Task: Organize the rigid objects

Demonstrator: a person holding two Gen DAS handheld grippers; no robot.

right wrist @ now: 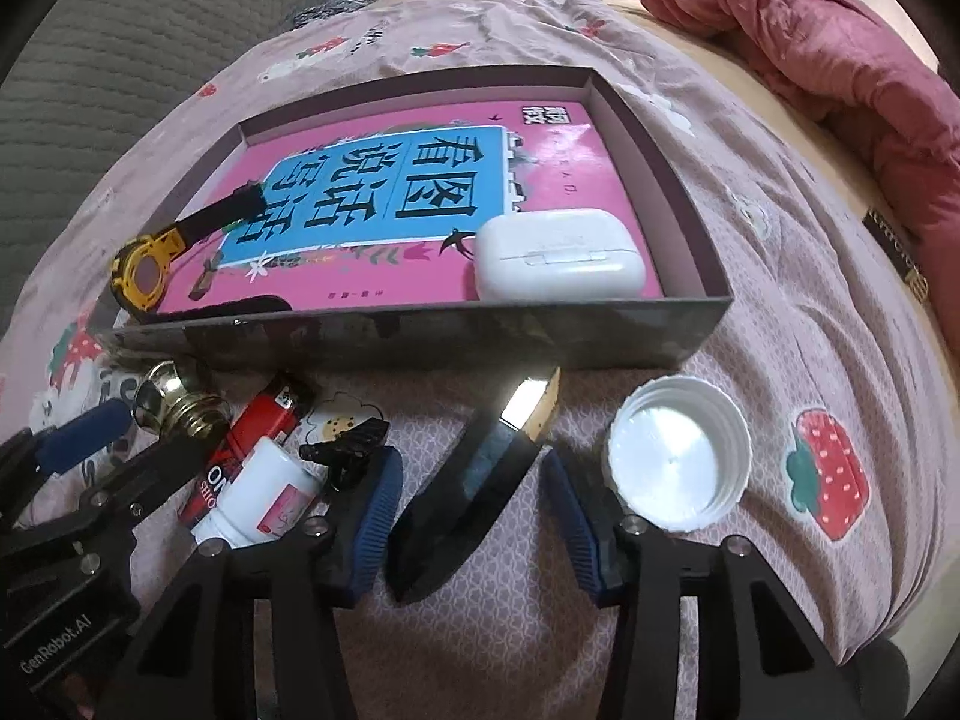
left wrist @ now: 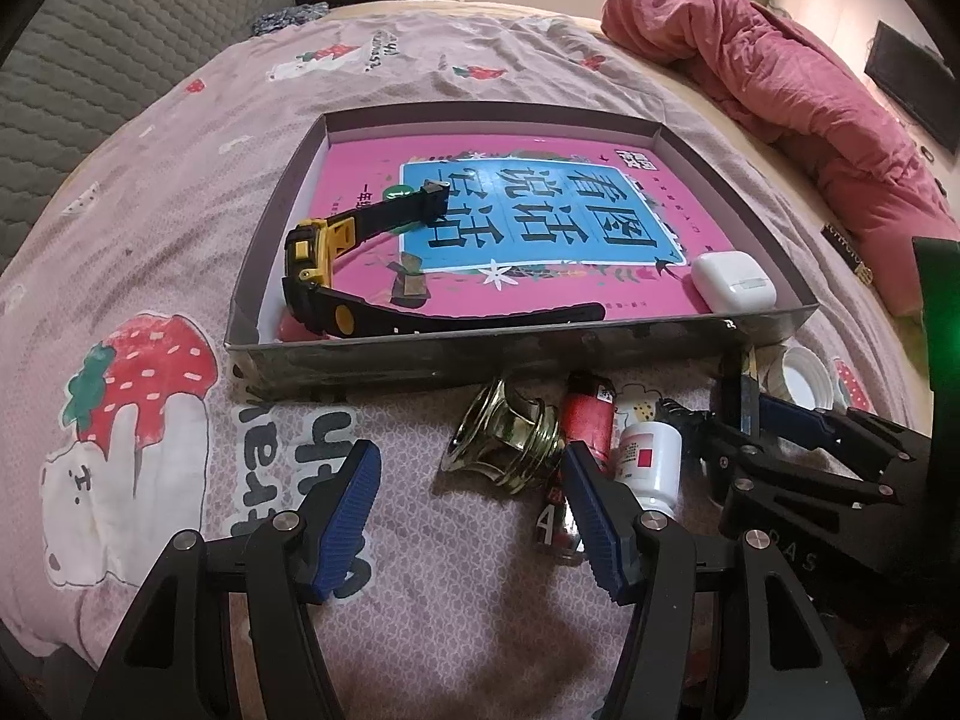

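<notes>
A shallow grey box [left wrist: 480,354] [right wrist: 420,336] on the bed holds a pink book [left wrist: 540,222], a yellow-black watch [left wrist: 318,276] [right wrist: 144,276] and a white earbud case [left wrist: 733,288] [right wrist: 558,264]. In front of it lie a brass fitting [left wrist: 510,438] [right wrist: 180,408], a red lighter [left wrist: 591,414] [right wrist: 264,414], a white pill bottle [left wrist: 651,462] [right wrist: 264,504], a black knife [right wrist: 474,480] and a white lid [left wrist: 807,378] [right wrist: 678,450]. My left gripper [left wrist: 471,516] is open, just before the brass fitting. My right gripper [right wrist: 474,522] is open with its fingers on either side of the knife; it also shows in the left wrist view [left wrist: 780,426].
A pink strawberry-print sheet [left wrist: 180,210] covers the bed. A crumpled red quilt [left wrist: 780,78] [right wrist: 840,60] lies at the far right. A grey quilted headboard [left wrist: 90,48] stands at the left. A black clip [right wrist: 348,444] lies beside the pill bottle.
</notes>
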